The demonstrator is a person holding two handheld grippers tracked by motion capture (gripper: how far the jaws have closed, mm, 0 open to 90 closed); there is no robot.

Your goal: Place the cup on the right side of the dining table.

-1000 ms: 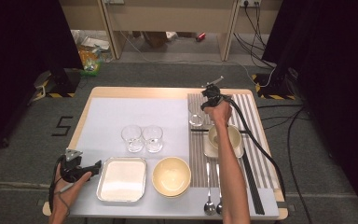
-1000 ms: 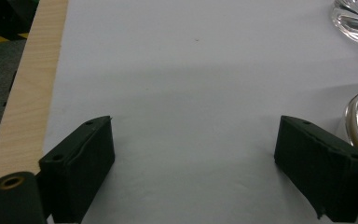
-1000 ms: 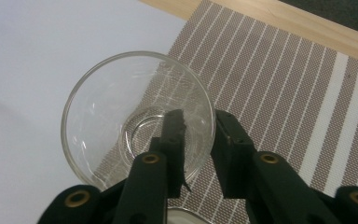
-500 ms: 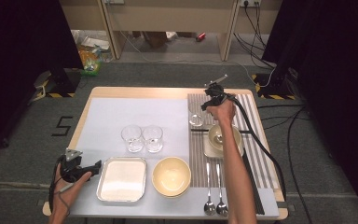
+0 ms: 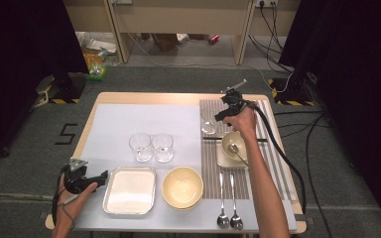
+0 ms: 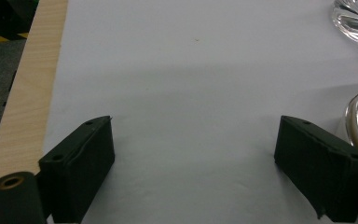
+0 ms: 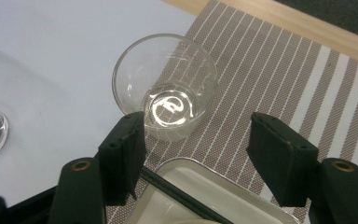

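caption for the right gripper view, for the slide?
Open right gripper above a clear glass standing upright on the striped placemat, jaws just opening with nothing between them.

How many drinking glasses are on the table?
3: two glasses side by side on the white mat, one glass on the striped mat's left edge, below the right tongs.

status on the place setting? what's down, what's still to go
Done, apparently: on the striped mat a glass stands upright, beside a tray holding a small bowl with a spoon in it, plus chopsticks and two spoons. In hand: the right tool has just been opening, nothing between its jaws, just behind the glass. Likely left: two glasses, the metal tray and yellow bowl; the left tool is open, idle.
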